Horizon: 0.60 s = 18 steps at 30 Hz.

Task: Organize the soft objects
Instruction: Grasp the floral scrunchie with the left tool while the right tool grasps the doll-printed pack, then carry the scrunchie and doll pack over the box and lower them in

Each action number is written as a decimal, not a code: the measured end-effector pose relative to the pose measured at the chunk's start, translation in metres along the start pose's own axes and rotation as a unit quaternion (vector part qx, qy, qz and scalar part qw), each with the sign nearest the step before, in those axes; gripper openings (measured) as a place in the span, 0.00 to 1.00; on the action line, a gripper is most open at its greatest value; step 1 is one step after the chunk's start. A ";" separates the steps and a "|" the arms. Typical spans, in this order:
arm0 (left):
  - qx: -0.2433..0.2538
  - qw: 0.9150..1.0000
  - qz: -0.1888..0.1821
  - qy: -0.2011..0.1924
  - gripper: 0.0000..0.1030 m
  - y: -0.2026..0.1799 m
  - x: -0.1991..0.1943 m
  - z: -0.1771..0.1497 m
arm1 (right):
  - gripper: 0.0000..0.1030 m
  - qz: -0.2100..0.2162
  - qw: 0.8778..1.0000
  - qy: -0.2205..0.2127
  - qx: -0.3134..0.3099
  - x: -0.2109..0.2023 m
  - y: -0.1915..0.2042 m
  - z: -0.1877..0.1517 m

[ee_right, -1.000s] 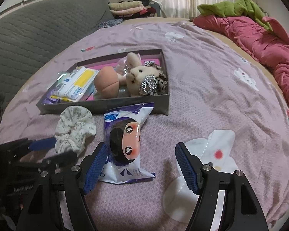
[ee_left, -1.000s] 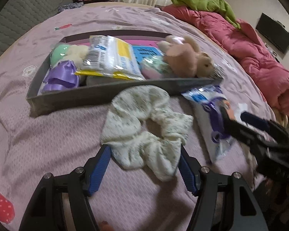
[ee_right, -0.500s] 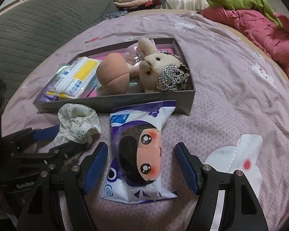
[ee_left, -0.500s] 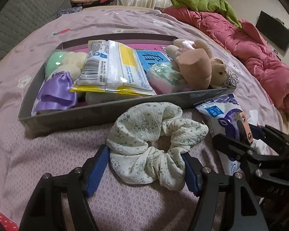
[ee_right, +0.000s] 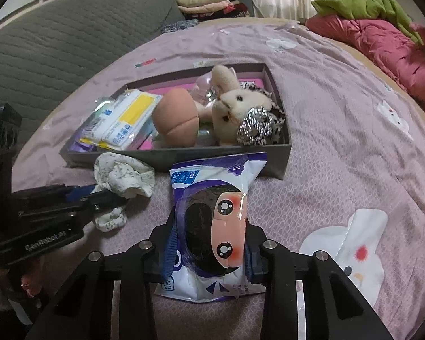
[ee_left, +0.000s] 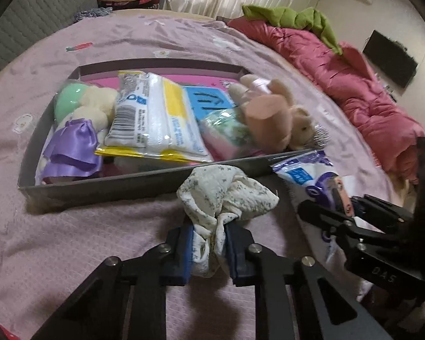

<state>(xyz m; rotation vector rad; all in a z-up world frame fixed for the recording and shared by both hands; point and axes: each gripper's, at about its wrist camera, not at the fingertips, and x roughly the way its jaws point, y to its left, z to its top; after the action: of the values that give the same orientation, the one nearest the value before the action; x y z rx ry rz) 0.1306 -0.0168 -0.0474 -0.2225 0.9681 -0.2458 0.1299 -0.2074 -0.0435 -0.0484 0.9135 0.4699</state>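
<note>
- Bedspread [ee_right: 340, 130]: mauve, printed with white rabbit figures and small strawberries; it carries everything below.
- Tray [ee_left: 104, 188]: shallow grey box with a pink floor, lying far of both grippers. Its contents include a blue card with dark characters that I cannot read.
- Plush rabbit [ee_right: 240, 104]: cream, lying at the right end of the tray beside a round peach cushion [ee_right: 175, 120].
- Tissue pack [ee_left: 153, 121]: clear wrap, yellow band, barcode at its left end; print too small to read.
- Snack pouch [ee_right: 212, 226]: white and purple, cartoon face with pink cheeks, blue label at the far end illegible; it lies on the bedspread, far end touching the tray's near wall.
- Right gripper [ee_right: 209, 257]: jaws have just been closing and now squeeze the pouch, creasing it.
- Scrunchie [ee_left: 226, 198]: cream fabric with small grey-green sprigs, bunched, just near of the tray wall and left of the pouch.
- Left gripper [ee_left: 209, 250]: jaws have just snapped together, pinching the scrunchie's near end; its body reads "GenRobot.AI" in the right wrist view.
</note>
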 end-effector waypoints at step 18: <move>-0.016 0.993 0.027 -0.115 0.18 0.026 -0.083 0.028 | 0.36 0.046 0.993 -0.106 -0.018 -0.051 0.029 0.027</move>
<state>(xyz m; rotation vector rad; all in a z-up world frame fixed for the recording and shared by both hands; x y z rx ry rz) 0.1115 0.0355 0.0250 -0.2482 0.7484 -0.1506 0.1121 -0.1940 0.0173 0.0102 0.7001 0.5661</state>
